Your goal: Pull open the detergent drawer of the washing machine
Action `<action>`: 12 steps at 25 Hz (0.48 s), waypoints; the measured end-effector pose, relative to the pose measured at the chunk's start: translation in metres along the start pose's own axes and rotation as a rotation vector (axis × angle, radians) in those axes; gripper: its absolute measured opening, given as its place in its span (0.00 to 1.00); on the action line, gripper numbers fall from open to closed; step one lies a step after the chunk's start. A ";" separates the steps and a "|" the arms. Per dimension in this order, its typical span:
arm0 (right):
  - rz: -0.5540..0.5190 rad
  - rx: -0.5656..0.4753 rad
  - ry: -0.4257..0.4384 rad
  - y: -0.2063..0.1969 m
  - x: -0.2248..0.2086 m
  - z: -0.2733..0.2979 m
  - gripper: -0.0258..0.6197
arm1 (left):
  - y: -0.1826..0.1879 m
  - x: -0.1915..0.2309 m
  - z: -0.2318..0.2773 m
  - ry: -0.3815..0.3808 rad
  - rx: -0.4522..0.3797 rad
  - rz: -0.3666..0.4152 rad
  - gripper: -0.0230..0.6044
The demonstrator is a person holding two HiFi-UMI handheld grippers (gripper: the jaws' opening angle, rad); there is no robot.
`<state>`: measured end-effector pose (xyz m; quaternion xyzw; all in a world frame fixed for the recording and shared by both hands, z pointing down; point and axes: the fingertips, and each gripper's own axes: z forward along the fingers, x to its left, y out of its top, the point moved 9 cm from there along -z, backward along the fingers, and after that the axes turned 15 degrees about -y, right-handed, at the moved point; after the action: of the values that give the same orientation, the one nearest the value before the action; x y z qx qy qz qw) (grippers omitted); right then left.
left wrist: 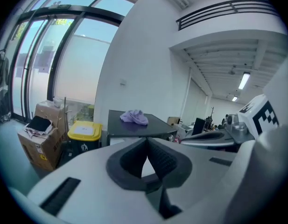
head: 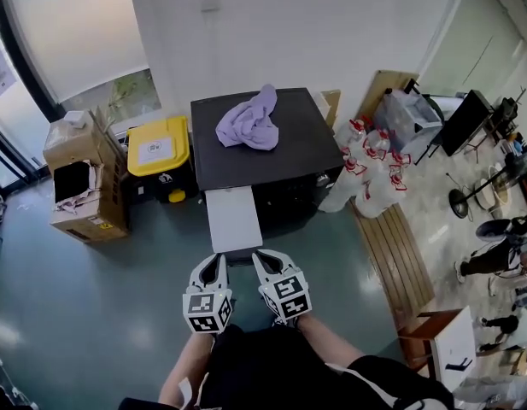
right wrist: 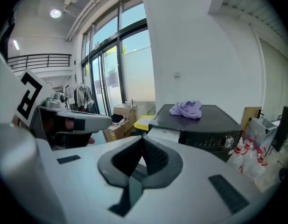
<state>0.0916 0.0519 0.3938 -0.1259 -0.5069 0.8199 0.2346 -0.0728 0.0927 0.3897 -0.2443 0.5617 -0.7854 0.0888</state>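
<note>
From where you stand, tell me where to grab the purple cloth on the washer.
Probably pinch the purple cloth at its bunched-up hump, coming from above: it lies heaped on the flat washer top, so its edges lie flush while the hump offers a fold.

The washing machine stood against the wall, with a cloth lying on its top toward the back. Its drawer stuck out from the front at the left side. Left of the machine sat a bin, and further left a stack of boxes by the window. Right of the machine a cluster of bottles stood on the floor, with a slatted board lying before them. The left gripper and right gripper were side by side just before the drawer's near end.
</note>
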 end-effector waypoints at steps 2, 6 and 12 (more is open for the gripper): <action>-0.005 -0.049 -0.004 0.016 0.002 -0.007 0.05 | 0.019 -0.004 -0.008 -0.001 -0.062 0.024 0.08; 0.004 -0.156 -0.013 0.052 -0.001 -0.024 0.05 | 0.058 -0.012 -0.021 -0.003 -0.178 0.060 0.08; -0.010 -0.293 -0.059 0.097 -0.011 -0.047 0.05 | 0.110 -0.020 -0.040 0.017 -0.308 0.174 0.08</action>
<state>0.0968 0.0462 0.2859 -0.1320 -0.6283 0.7393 0.2030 -0.0893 0.0957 0.2720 -0.1987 0.6951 -0.6816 0.1130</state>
